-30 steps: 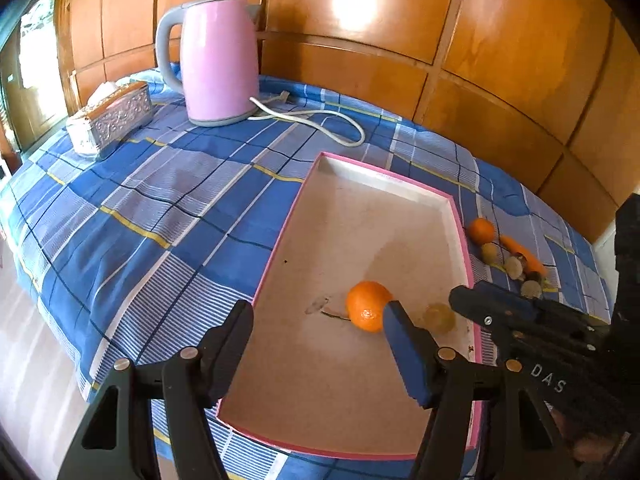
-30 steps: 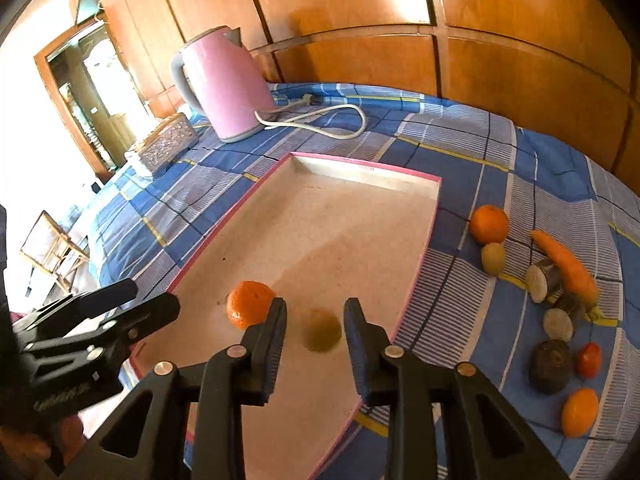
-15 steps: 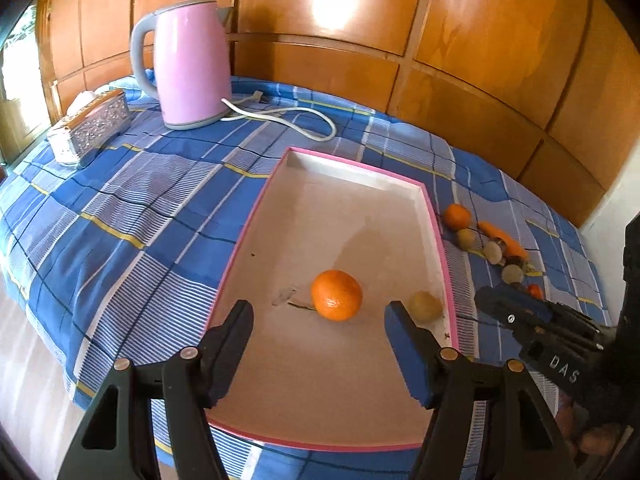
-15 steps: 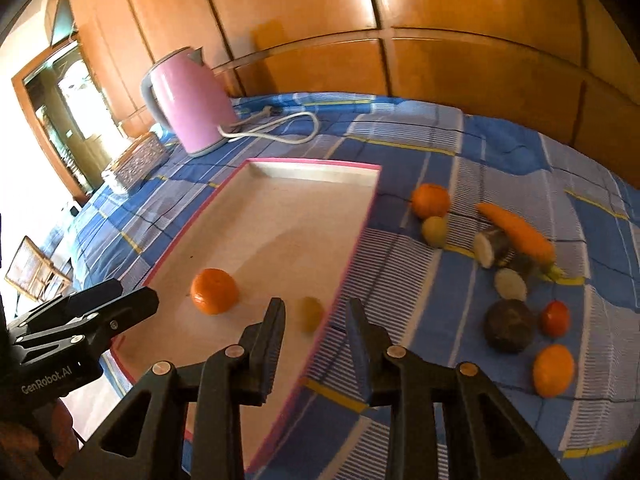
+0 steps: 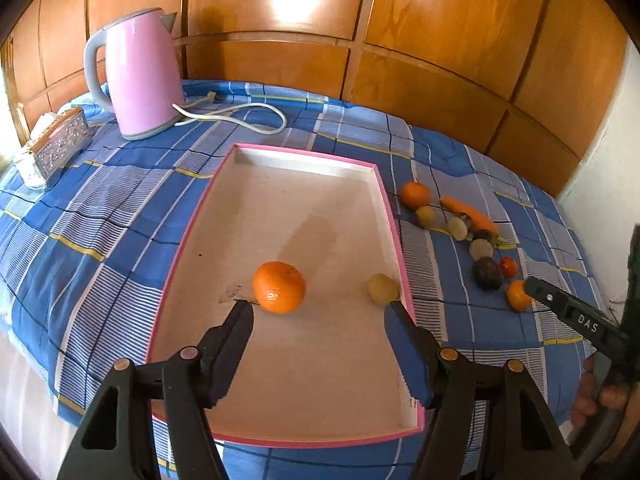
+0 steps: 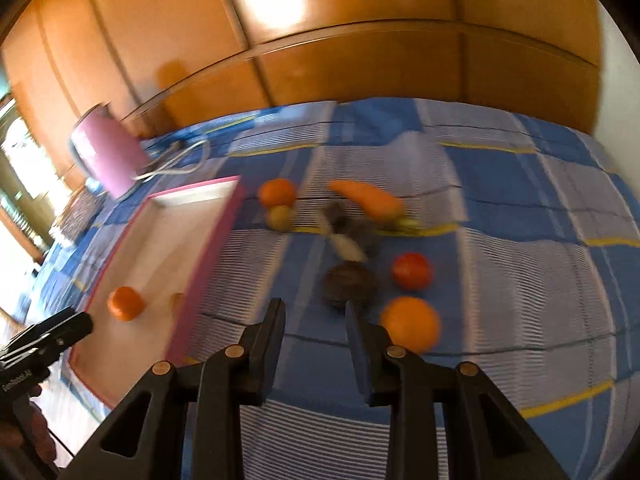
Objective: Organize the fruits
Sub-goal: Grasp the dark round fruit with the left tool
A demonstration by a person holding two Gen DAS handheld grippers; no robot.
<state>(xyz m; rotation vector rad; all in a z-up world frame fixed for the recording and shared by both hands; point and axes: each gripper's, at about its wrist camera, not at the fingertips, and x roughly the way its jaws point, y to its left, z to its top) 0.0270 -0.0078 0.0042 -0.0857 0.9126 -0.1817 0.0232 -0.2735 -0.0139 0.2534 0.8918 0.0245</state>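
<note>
Over on the far left a glittery tissue box [image 5: 56, 146] sits at the edge of the blue checked bedspread [image 5: 100, 216], and next to it stands a pink kettle [image 5: 138, 76] with its white cord [image 5: 236, 114] looping off toward the wooden wall panels [image 5: 400, 32]. In the middle lies a pink-rimmed tray [image 5: 188, 236], and in it an orange [image 5: 279, 287] rests near the centre while a small pale yellow-green fruit [image 5: 382, 289] sits close against the tray's right wall. The left gripper [image 5: 318, 322] hangs over the near end of the tray with its jaws spread wide and nothing between them; the orange lies just beyond its left fingertip and the pale fruit just beyond its right one. To the right of the tray, out on the cloth, the rest of the produce is strung in a loose line: another orange [image 5: 415, 194] with a small greenish fruit [image 5: 426, 216] just beside it, a carrot [image 5: 468, 214], a couple of cut pale pieces [image 5: 458, 227], a dark round fruit [image 5: 488, 273], a small red tomato [image 5: 509, 266] and, nearest, a third orange [image 6: 410, 324]. The right gripper [image 6: 314, 322] hovers above the cloth by that near cluster, jaws apart and empty, the dark fruit just past its tips and the third orange beside its right finger; its view is blurred.
</note>
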